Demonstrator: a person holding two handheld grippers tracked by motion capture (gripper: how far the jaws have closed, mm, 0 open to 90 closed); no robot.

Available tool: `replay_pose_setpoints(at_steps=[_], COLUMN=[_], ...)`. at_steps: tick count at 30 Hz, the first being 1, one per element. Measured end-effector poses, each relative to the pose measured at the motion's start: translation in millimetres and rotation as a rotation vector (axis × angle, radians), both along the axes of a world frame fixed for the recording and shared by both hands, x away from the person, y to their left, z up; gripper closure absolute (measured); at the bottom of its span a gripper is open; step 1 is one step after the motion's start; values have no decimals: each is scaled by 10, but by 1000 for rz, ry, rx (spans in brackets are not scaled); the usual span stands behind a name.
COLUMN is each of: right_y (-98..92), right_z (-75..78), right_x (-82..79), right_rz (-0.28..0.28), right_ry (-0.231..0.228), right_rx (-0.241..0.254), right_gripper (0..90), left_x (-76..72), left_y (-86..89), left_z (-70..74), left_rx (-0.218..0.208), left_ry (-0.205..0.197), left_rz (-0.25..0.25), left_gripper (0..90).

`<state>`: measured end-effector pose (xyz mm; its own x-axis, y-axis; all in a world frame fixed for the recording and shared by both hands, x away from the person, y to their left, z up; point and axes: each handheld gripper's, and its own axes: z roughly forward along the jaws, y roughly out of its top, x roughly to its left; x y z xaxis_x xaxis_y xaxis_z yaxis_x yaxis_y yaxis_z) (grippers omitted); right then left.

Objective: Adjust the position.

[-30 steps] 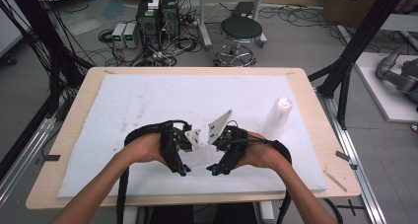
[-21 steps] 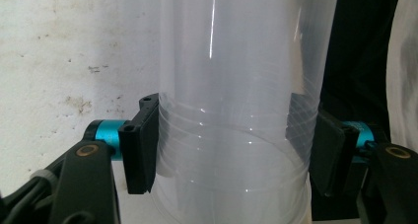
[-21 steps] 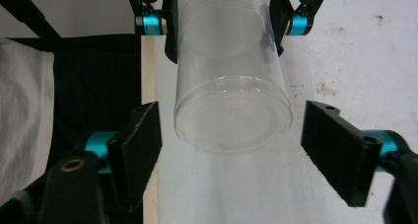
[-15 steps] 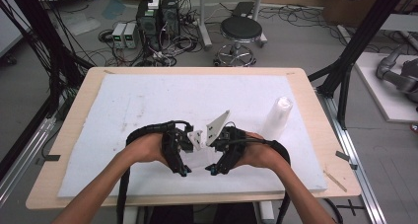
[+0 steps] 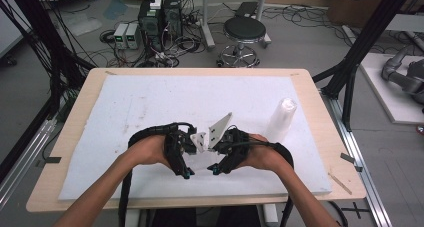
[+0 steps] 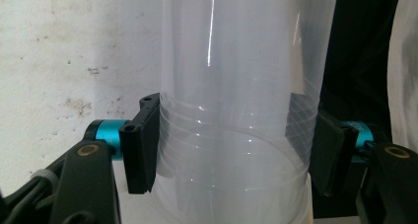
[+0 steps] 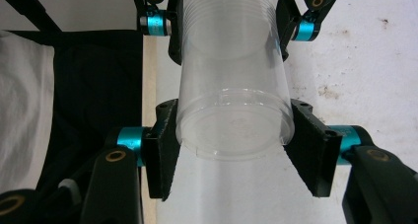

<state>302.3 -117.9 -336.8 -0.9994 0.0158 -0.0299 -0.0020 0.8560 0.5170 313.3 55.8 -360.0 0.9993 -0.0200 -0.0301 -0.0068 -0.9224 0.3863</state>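
cups: a short stack of clear plastic cups (image 7: 231, 86) held between both hands, low over the near middle of the table (image 5: 75, 117)
left gripper (image 6: 231, 145): clamped on the ribbed rim end
right gripper (image 7: 231, 145): jaws have just been closing, now pinching the bottom cup's base
risk: thin walls, so squeeze too hard and they buckle
risk: slick plastic, pulling crooked could pop a cup loose
spare stack (image 5: 281, 118): standing to the right, an elbow could tip it

2 grippers (image 5: 200, 169), 2 cup stacks (image 5: 281, 118)
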Motion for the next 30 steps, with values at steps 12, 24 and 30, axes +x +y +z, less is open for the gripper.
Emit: replay_pose_setpoints(at_steps=[12, 24, 30], right_y=[-25, -42, -126], right_z=[5, -8, -14], right_x=[4, 13, -6], right_rz=[-4, -9, -26], right_ry=[2, 2, -1], right_rx=[9, 12, 64], right_gripper=[424, 425, 424], left_x=[43, 46, 31], left_y=[46, 69, 223], left_z=[-50, -33, -76], left_rx=[-58, -88, -292], left_ry=[24, 25, 34], left_rz=[25, 27, 27], left_gripper=[160, 127, 116])
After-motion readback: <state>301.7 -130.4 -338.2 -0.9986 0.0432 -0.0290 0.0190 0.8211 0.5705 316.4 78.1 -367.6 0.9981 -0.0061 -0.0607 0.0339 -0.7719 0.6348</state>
